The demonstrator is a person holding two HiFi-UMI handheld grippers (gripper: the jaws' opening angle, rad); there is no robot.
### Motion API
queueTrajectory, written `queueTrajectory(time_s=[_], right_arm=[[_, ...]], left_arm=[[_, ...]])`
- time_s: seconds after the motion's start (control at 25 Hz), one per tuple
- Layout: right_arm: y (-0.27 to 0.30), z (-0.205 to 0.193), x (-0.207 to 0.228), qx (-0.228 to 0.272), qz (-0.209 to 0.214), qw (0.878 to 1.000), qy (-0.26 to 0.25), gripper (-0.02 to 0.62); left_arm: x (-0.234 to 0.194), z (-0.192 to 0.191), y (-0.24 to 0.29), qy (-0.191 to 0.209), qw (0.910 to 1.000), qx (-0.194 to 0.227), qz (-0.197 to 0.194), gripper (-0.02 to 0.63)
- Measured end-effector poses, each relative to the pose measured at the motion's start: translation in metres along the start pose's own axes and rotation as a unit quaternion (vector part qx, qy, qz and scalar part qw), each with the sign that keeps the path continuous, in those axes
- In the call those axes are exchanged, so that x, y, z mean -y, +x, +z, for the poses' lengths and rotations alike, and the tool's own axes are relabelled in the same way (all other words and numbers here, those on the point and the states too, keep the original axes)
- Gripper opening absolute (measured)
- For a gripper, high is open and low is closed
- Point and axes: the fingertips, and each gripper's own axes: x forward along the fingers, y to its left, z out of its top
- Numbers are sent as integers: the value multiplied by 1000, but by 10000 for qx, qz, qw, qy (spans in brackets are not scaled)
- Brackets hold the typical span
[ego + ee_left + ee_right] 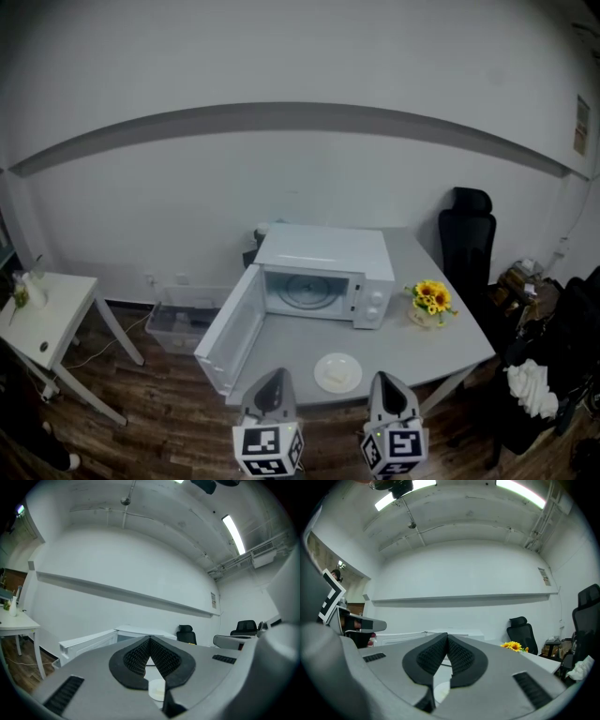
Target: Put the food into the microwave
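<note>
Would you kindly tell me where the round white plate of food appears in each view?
Head view: round white plate, lower centre.
Left gripper view: the plate, bottom centre, below the jaws.
Right gripper view: the plate, bottom centre, below the jaws.
Shared landmark: black office chair, to its right.

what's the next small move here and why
Probably open the right tool and ease it forward to the rim of the plate. It and the left tool are shut and empty, near the table's front edge. The plate with the food lies just ahead between them, and the microwave door already stands open.
</note>
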Motion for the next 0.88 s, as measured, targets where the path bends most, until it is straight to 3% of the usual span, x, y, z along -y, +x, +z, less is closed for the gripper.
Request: queueTrajectory(time_s=[0.36,0.88], right_arm=[[73,13,10,139,82,9999,-44,17],[176,5,16,-80,65,9999,-132,15]], left_arm=[[-13,20,74,57,9999,75,-122,9],[-41,8,171,-70,9996,-117,-244,9]])
